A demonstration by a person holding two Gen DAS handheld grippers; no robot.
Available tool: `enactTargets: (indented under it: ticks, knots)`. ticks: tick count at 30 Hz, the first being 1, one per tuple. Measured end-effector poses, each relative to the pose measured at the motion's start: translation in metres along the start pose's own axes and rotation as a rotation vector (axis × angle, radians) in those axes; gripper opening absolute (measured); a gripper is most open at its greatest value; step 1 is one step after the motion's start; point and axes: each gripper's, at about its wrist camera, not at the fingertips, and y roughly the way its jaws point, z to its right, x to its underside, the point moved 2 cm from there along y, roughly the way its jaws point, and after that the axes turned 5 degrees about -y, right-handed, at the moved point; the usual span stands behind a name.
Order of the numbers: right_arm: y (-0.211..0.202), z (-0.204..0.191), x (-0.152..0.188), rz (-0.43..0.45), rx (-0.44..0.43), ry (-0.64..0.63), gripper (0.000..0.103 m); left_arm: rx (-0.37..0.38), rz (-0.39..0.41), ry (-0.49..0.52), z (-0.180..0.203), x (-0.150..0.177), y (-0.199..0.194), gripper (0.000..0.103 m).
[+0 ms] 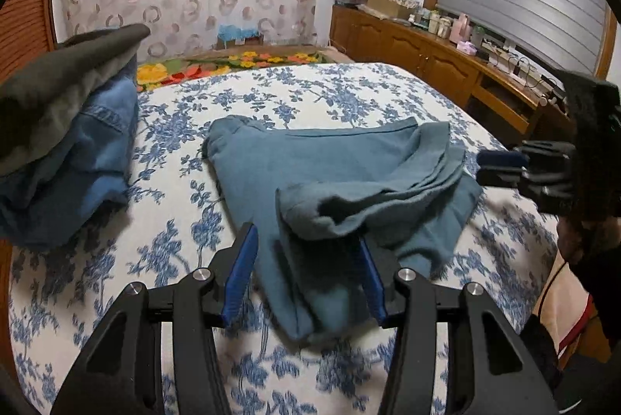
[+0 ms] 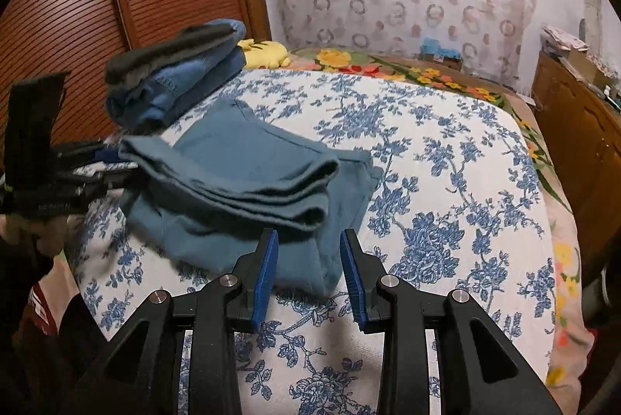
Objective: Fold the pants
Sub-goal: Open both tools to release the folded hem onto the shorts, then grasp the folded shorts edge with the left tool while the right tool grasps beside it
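Teal pants [image 1: 310, 159] [image 2: 240, 159] lie folded on the blue-flowered bedspread [image 1: 174, 182], with the legs doubled back as a thick upper layer. My left gripper [image 1: 306, 236] is open at the near end of the pants. The cloth lies between its blue pads, and the upper fold drapes over its right fingertip without being pinched. In the right wrist view the left gripper [image 2: 116, 165] sits at the fold's left end. My right gripper [image 2: 309, 234] is open at the pants' other edge, its pads clear of the cloth; it also shows in the left wrist view [image 1: 481, 167].
A stack of folded jeans and a dark garment [image 1: 70, 143] [image 2: 174, 73] sits on the bed beside the pants. A yellow plush [image 2: 264, 52] lies behind it. A wooden cabinet [image 1: 427, 46] with clutter runs along one side, and a slatted wooden door [image 2: 77, 7] along the other.
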Motion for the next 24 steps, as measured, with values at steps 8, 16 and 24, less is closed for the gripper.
enactTargets:
  ticks: [8,16,24]
  knots:
    - [0.007,0.004,-0.015,0.017,-0.022,-0.019,0.034,-0.007,-0.003,-0.014,-0.006,-0.028,0.017,0.051]
    - [0.043,0.015,-0.027,-0.037,-0.046,-0.049,0.034,0.025,-0.008,-0.002,-0.006,-0.025,0.018,0.041]
    - [0.066,0.019,-0.043,-0.053,-0.055,-0.075,0.034,0.019,-0.018,-0.028,-0.017,-0.022,0.027,0.023]
